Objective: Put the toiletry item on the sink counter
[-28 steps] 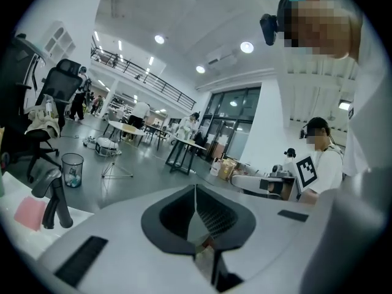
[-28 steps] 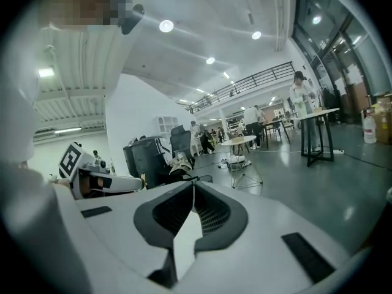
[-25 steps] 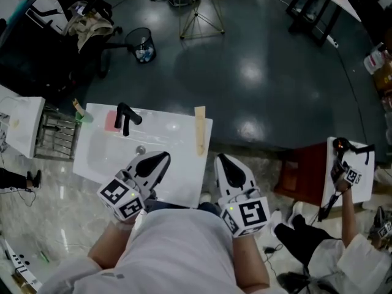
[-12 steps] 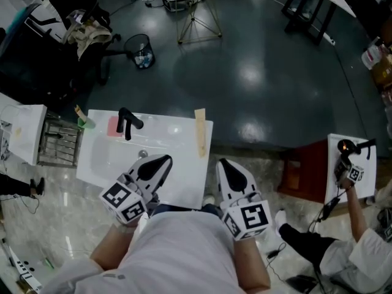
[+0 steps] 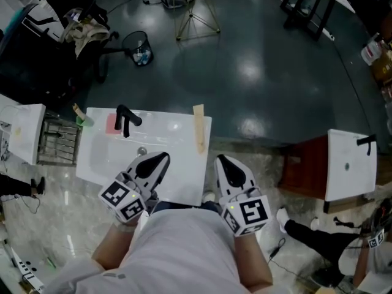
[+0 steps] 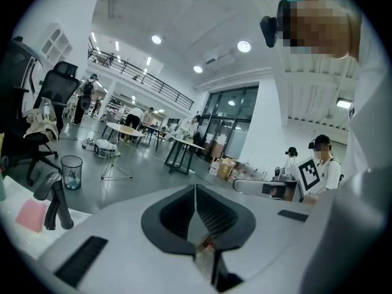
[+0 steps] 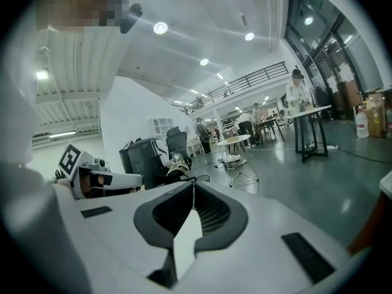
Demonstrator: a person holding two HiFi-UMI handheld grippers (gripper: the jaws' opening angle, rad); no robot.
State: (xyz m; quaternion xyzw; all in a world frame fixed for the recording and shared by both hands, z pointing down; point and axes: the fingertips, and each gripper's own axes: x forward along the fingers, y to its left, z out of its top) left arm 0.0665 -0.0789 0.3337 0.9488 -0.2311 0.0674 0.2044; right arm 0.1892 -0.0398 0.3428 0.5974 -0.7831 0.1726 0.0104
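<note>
A white sink counter (image 5: 177, 170) with a black faucet (image 5: 125, 120) lies below me in the head view. A long pale wooden item (image 5: 199, 136) rests along the counter's right edge. A pink block (image 5: 112, 123) sits behind the faucet, and a green thing with a stick (image 5: 81, 116) is at the far left corner. My left gripper (image 5: 164, 157) hovers over the counter's near side, jaws shut with nothing seen between them. My right gripper (image 5: 220, 159) hangs just off the counter's near right corner, shut and empty. The left gripper view shows the faucet (image 6: 54, 201) and pink block (image 6: 32, 213) at lower left.
A metal rack (image 5: 58, 141) stands left of the counter. A second white sink (image 5: 350, 164) on a red-brown cabinet stands at the right, with a person (image 5: 331, 244) crouched below it. A bin (image 5: 138, 46), a tripod stool (image 5: 196, 11) and a loaded chair (image 5: 86, 23) lie beyond on the dark floor.
Both grippers have stayed where they were. The person at the right has drawn a hand and gripper off the second sink and moved down and right.
</note>
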